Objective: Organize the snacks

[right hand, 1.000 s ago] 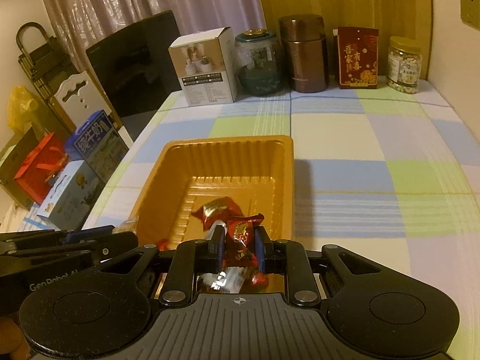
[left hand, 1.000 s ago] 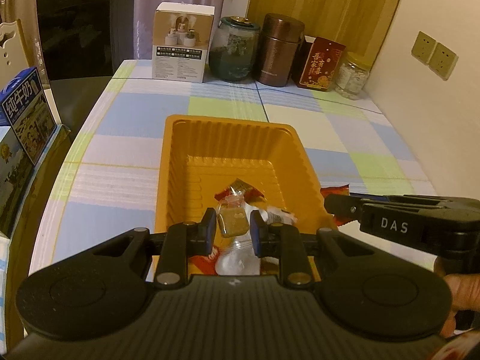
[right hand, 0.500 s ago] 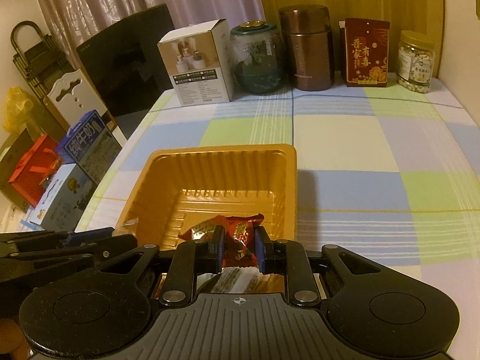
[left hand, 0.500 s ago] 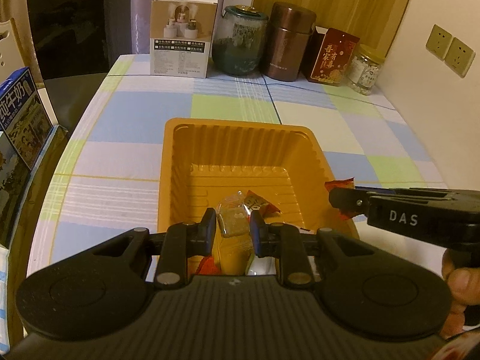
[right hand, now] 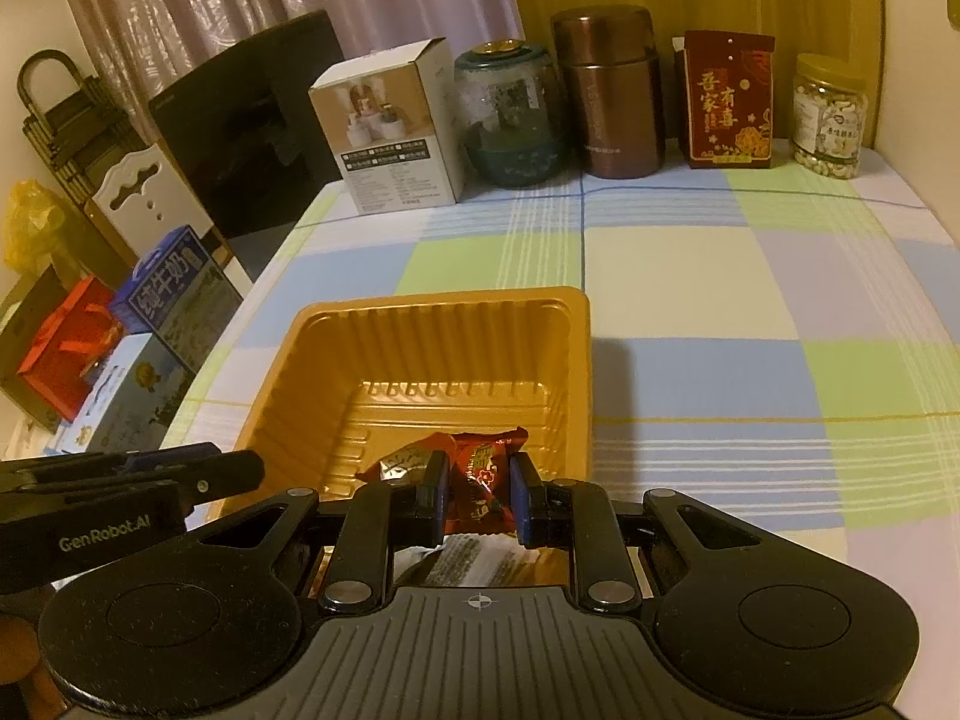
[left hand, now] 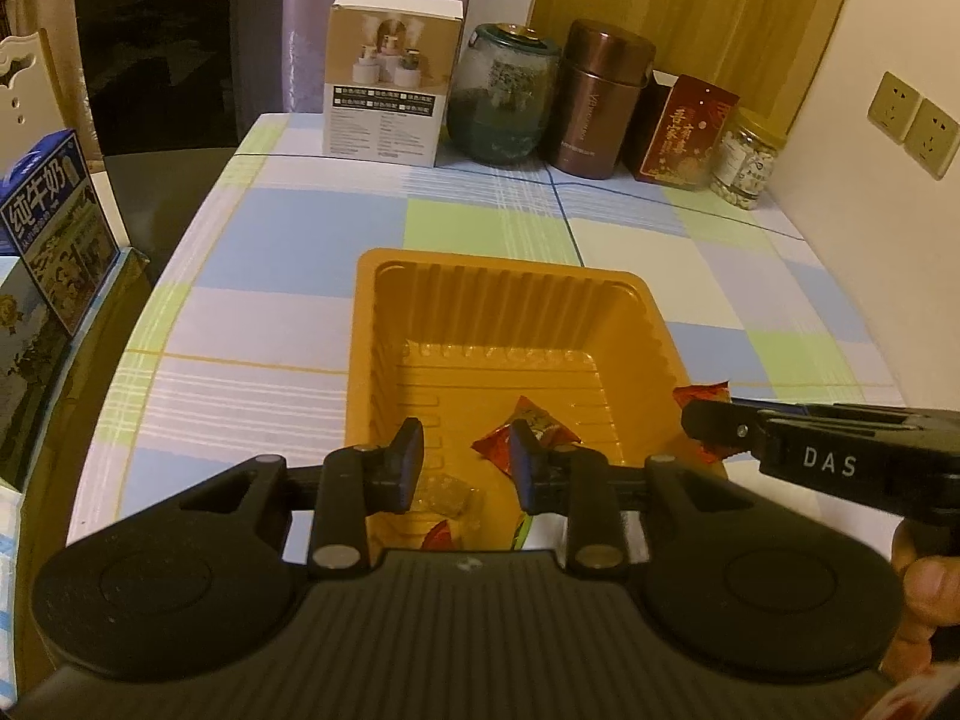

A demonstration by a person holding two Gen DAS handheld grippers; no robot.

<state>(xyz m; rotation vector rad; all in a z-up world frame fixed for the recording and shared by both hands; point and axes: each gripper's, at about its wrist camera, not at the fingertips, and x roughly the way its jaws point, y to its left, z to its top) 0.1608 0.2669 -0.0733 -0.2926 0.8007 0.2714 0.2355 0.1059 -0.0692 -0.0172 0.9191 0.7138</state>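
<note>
The left gripper [left hand: 465,468] has just been opening over the near end of the orange tray [left hand: 510,267], and its jaws now stand apart with nothing pressed between them. The clear-wrapped candy [left hand: 444,495] lies loose on the tray floor just under the gap, near the tray's near-left corner. A red candy [left hand: 528,429] rests on the floor toward the near-right side.

The right gripper [right hand: 477,483] is clenched on another red packet [right hand: 483,468], held above the tray's near edge, with a silvery wrapper [right hand: 462,558] lying just beneath it.

The tray sits on the checked table [right hand: 720,276], closer to its left edge, well apart from the jars and boxes along the far edge.

The step in hand looks like dropping both sweets in. To do it well, lift the left gripper straight up so a finger does not drag the clear candy out, and open the right one only while the packet hangs inside the rim, not over it
</note>
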